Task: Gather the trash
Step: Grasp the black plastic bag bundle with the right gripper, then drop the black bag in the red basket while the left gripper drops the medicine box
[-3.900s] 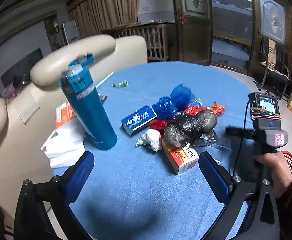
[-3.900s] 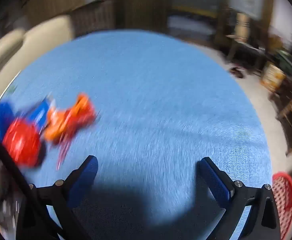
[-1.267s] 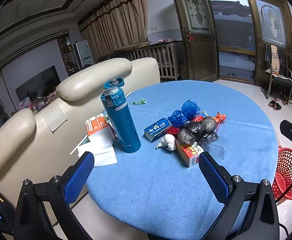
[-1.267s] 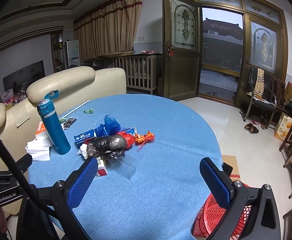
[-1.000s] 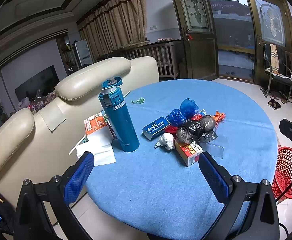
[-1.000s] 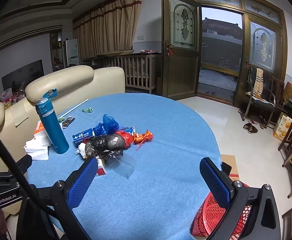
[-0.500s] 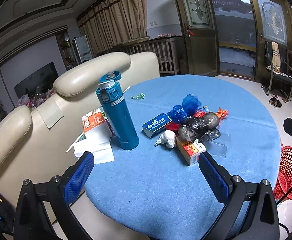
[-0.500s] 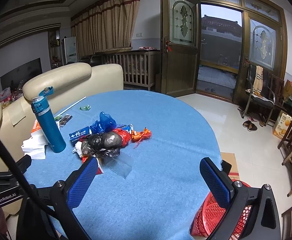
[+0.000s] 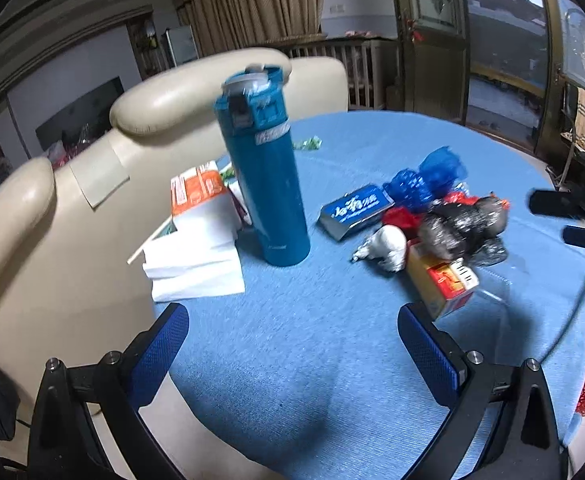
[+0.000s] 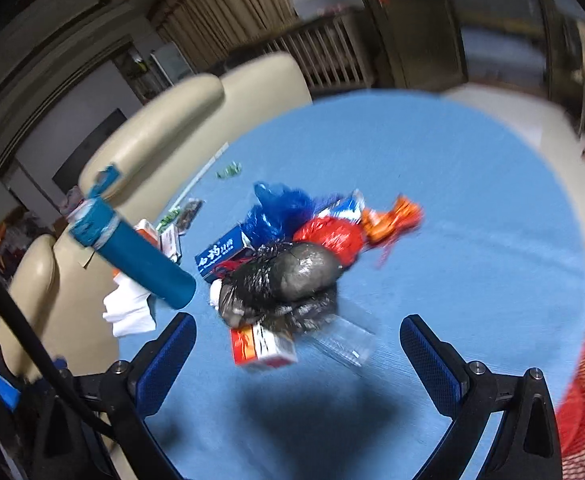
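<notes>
Blue tablecloth [image 10: 472, 208] is carrying the trash heap [image 10: 288, 276], lying just ahead of the wide-open, empty right gripper [image 10: 296, 356], seemingly nearer than the equally spread, empty left gripper [image 9: 292, 344].

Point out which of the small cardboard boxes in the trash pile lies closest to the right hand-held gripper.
The red-and-yellow box, at the near edge of the pile, partly under the black bag. The blue box lies farther back, beside the blue bottle.

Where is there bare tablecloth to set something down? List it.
Free: the near cloth in front of the blue bottle and orange box, and the far cloth beyond the trash pile. Crowded: from the white paper stack across to the pile.
</notes>
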Demonstrator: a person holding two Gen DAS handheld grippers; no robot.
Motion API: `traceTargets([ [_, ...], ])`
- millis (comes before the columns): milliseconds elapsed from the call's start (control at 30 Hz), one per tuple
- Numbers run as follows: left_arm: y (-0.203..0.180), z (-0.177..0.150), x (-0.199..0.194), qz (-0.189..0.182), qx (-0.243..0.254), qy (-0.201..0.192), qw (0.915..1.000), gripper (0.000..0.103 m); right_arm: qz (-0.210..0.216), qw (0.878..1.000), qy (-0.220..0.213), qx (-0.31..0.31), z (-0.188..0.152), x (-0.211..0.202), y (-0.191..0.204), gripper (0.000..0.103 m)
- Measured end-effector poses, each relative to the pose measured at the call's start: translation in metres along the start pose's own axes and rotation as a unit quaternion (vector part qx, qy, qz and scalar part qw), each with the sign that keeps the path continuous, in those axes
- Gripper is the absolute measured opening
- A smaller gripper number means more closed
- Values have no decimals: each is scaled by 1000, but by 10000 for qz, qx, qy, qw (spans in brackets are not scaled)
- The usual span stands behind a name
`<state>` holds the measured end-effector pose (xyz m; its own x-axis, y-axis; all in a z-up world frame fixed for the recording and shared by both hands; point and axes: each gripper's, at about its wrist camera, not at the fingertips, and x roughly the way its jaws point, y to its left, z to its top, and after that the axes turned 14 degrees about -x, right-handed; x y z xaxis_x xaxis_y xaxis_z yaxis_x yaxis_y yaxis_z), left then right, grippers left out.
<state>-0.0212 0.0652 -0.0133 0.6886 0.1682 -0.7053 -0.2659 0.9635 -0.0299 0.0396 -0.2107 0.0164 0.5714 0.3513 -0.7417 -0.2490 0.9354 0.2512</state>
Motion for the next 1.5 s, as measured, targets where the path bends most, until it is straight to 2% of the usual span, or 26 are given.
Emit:
traceTargets([
  [233, 5, 1, 17, 30, -45, 163, 9999, 103, 185, 9951, 562, 787, 20, 82, -21, 101],
  [333, 4, 0, 20, 17, -23, 209, 9998, 103, 440, 9909, 755, 1028, 19, 103, -22, 82],
  [400, 3, 0, 21, 17, -12, 231, 9997, 103, 604, 9895, 769, 1062, 17, 109, -22, 63],
  [433, 3, 0, 22, 18, -11, 237, 9997, 103, 729, 9885, 701, 1128, 15, 107, -23, 61],
  [533, 2, 2, 24, -2, -39, 285, 9996, 103, 756, 9895, 611, 1071, 11, 92, -24, 51],
  [633, -6, 3, 26, -154, -21, 377, 9992, 103, 811, 9900, 535, 1025, 5, 72, -29, 48],
  [800, -35, 2, 36, -548, 218, 555, 9967, 103, 742, 9915, 282, 1032, -12, 32, -46, 46],
  [933, -65, 0, 51, -881, 392, 833, 9919, 103, 723, 9908, 30, 1142, -29, -4, -69, 46],
  [1033, -89, -1, 66, -1116, 433, 1076, 9870, 103, 544, 9917, -158, 1155, -44, -29, -85, 46],
  [1167, -112, -1, 84, -1209, 354, 1328, 9831, 103, 561, 9896, -552, 1204, -63, -61, -105, 46],
  [1333, -134, -3, 103, -1158, 253, 1523, 9812, 103, 346, 9896, -978, 992, -83, -100, -120, 46],
  [1433, -134, -4, 112, -1137, 90, 1617, 9802, 103, 107, 9900, -1078, 902, -92, -117, -127, 46],
  [1467, -132, -5, 115, -1144, 2, 1639, 9798, 97, 46, 9899, -1107, 885, -96, -122, -130, 46],
  [1500, -130, -5, 118, -1129, -52, 1673, 9794, 87, 4, 9898, -1126, 875, -99, -126, -132, 46],
])
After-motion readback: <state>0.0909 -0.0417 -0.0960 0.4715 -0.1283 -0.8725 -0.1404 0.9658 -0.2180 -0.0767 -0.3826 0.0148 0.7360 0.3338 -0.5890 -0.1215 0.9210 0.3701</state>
